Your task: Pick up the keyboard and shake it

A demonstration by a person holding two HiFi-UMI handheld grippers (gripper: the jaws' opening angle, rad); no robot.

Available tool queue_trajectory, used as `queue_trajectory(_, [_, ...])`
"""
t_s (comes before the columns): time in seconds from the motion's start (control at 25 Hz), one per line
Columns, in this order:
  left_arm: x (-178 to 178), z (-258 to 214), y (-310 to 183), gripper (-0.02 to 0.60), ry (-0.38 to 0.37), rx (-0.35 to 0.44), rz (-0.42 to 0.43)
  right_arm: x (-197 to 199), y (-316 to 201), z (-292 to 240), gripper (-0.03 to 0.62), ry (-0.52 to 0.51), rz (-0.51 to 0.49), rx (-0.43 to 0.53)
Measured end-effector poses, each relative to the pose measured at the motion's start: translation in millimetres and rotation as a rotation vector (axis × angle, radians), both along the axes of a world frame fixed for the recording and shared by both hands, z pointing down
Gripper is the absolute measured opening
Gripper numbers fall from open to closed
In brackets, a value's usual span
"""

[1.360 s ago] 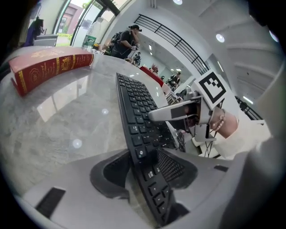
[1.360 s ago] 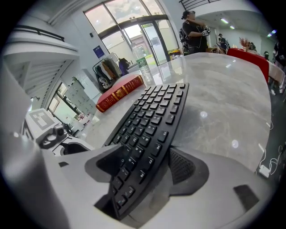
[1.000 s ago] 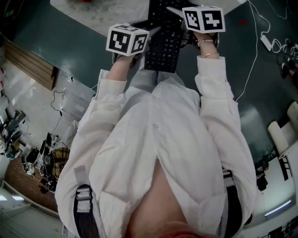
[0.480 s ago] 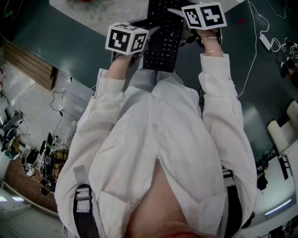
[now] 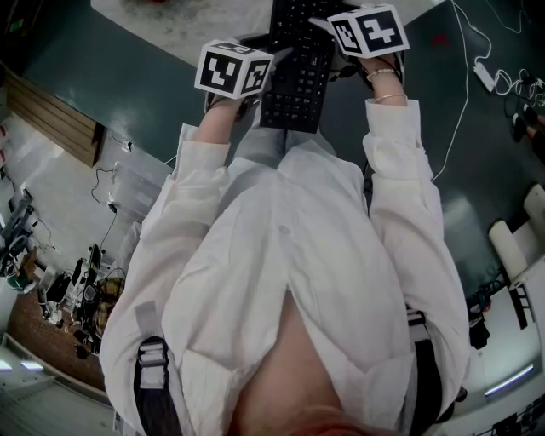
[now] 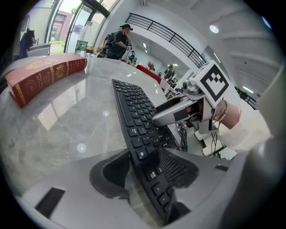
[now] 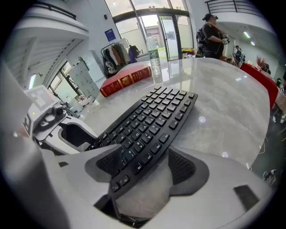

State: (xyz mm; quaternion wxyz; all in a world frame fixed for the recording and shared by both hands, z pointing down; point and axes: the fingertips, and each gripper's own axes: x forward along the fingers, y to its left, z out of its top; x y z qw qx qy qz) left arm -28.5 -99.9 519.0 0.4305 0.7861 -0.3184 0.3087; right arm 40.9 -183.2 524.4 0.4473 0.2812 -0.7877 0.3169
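Closest to me, my white shirt (image 5: 281, 255) fills most of the head view, hanging over the dark floor (image 5: 102, 102). Past the cuffs, the black keyboard (image 5: 298, 81) runs lengthwise away from me. Its near end sticks out past the edge of the pale marble table (image 5: 196, 25), and its far end is over the tabletop.

My left gripper (image 6: 143, 166) has one long edge of the keyboard between its jaws. Those jaws have just been easing wider. They now sit slack about the edge, one pad on the underside and one on the key side, not clamped. My right gripper (image 7: 145, 169) is clenched on the opposite long edge, close to the same near end. One pad lies on the keys and the tip of the other is against the underside. Each gripper shows across the keys in the other's view.

Beyond the keyboard, a red book (image 7: 127, 78) with gold print lies flat on the table. A clear water bottle (image 7: 153, 56) stands upright just behind it. Off to the right of the table, a white cable (image 5: 464, 94) trails across the floor. Farther back is a bright hall with glass doors (image 7: 167, 27) and a dark railing (image 6: 170, 38) high on the wall. A person (image 7: 212, 29) stands near the table's far end.
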Motion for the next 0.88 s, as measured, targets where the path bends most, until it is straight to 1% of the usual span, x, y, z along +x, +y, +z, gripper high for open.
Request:
queue_trajectory(0.2, [-1,-1,-1,0.212,-0.037,0.011,0.008,2,0,-2,0.318,0.015,0.0,0.04])
queue_trajectory(0.36, [-4,-1,-1,0.213,-0.082,0.037,0.025,8,-4,-9,0.316,0.083,-0.036,0.104])
queue_trajectory(0.48, [-13,-13,-11,0.209,-0.176,0.134,0.067,9,-5,-16,0.316,0.065,-0.023,0.116])
queue_trajectory(0.52, [-15,-17,-14,0.209,-0.185,0.155,0.072,9,-4,-18,0.316,0.055,-0.016,0.119])
queue_trajectory(0.76, [-16,-38,-17,0.203,-0.126,0.19,0.029,6,8,-35,0.316,0.042,-0.025,0.152])
queue_trajectory(0.88, [-13,-53,-21,0.163,-0.105,0.226,0.024,3,10,-52,0.314,0.015,-0.027,0.195])
